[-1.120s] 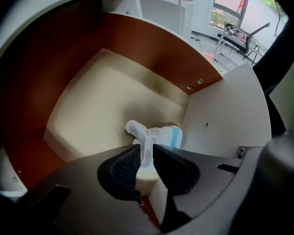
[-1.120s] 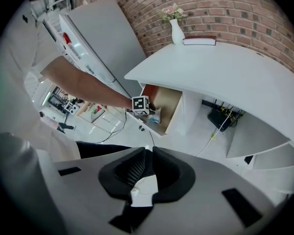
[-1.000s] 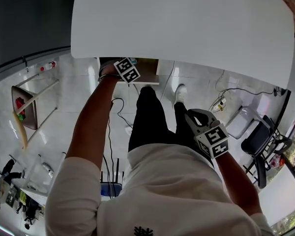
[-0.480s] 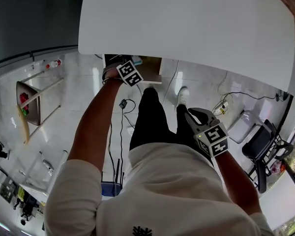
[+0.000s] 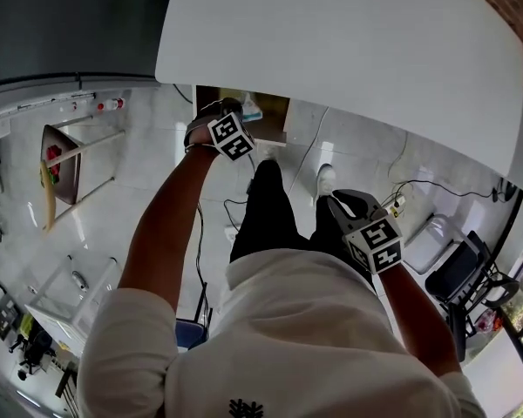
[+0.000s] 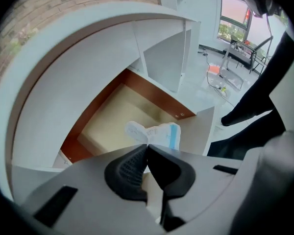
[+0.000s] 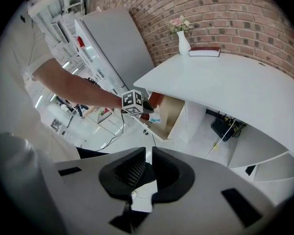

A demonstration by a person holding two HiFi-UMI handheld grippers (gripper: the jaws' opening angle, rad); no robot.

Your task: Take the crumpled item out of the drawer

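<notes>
The wooden drawer (image 6: 110, 116) stands pulled out under the white desk (image 5: 349, 50). My left gripper (image 6: 147, 151) is shut on the crumpled white and blue item (image 6: 159, 132), which sticks out past the fingertips above the drawer's front. In the right gripper view the left gripper (image 7: 146, 106) holds the item (image 7: 155, 119) in front of the drawer (image 7: 169, 112). The head view shows the left gripper (image 5: 241, 118) with the item (image 5: 252, 112) at the drawer's mouth. My right gripper (image 5: 370, 233) hangs shut and empty at the person's right side, away from the desk.
The desk top overhangs the drawer. A vase (image 7: 182, 43) and a book (image 7: 204, 51) stand on it. The person's legs are just below the drawer. Cables and a power strip (image 5: 392, 203) lie on the floor, a black chair (image 5: 458, 259) at right, a small wooden table (image 5: 70, 159) at left.
The left gripper has drawn back a little from under the desk, and the white and blue item now shows at the drawer's mouth. The right gripper has hardly moved.
</notes>
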